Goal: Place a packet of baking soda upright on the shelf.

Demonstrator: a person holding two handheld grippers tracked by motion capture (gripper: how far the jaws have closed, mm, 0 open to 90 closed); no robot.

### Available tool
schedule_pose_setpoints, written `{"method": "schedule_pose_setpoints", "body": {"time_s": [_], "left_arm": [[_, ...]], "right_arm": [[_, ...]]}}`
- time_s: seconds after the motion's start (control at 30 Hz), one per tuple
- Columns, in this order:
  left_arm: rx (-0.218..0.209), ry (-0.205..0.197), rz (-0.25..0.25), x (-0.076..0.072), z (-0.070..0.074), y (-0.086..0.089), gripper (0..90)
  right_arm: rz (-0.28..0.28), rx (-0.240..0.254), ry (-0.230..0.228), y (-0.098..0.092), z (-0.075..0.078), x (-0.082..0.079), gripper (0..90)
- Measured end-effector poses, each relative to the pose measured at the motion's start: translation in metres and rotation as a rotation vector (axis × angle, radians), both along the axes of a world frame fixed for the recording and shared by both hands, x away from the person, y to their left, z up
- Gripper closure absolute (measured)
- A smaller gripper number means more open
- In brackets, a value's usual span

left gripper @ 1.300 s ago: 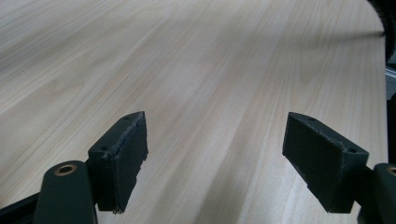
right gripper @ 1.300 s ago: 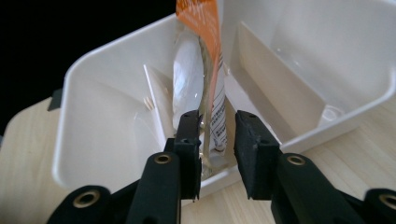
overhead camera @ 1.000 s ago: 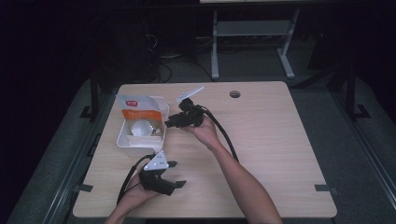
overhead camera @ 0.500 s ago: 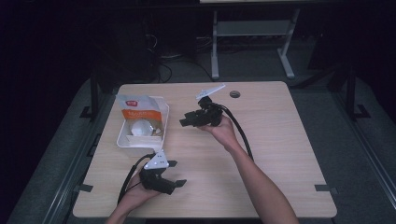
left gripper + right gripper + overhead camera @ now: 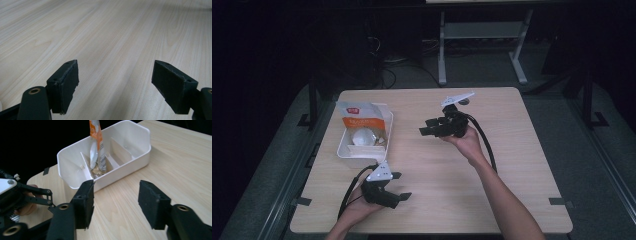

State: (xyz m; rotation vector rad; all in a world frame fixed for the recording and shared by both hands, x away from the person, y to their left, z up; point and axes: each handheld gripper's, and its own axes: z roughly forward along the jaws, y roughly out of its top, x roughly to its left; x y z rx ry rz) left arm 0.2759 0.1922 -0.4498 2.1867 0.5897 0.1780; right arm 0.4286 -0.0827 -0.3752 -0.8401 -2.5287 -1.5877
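Right gripper [image 5: 428, 129] is held above mid-table, jaws apart, empty, aimed at the white tray [image 5: 346, 150] at 9 o'clock. Judging the step as a reach for the pouch [image 5: 96, 147]: come in slow and level, pinch the top edge.

Pouch is glossy orange-and-silver film, standing in the rigid, smooth divided tray.

Left gripper [image 5: 401, 186] at 7 o'clock, spread wide, empty, low over matte woodgrain table [image 5: 512, 150].

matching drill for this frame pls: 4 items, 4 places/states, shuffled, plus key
Items:
1. left claw
2. right claw
3. white bin
4. orange pouch

Places/states:
A. standing inside a divided container
B. open, low over the table's near edge
C. at the table's left side, holding a pouch
D. open, raised mid-table, pointing toward the bin

Pairs: 1-B, 2-D, 3-C, 4-A
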Motion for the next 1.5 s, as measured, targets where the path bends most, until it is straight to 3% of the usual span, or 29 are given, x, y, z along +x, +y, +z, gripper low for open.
{"method": "schedule_pose_setpoints", "body": {"time_s": [0.43,1.1,1.5], "left_arm": [[0.003,0.006,0.003,0.000,-0.001,-0.001,21.5],[-0.030,-0.014,0.021,0.000,0.003,0.001,21.5],[-0.018,-0.009,0.019,0.000,0.002,0.000,21.4]], "right_arm": [[-0.047,0.023,-0.001,-0.038,0.000,-0.012,38.6],[-0.074,0.011,0.000,-0.073,0.001,-0.027,33.6],[-0.097,0.015,0.009,-0.093,-0.004,-0.039,31.2]]}}
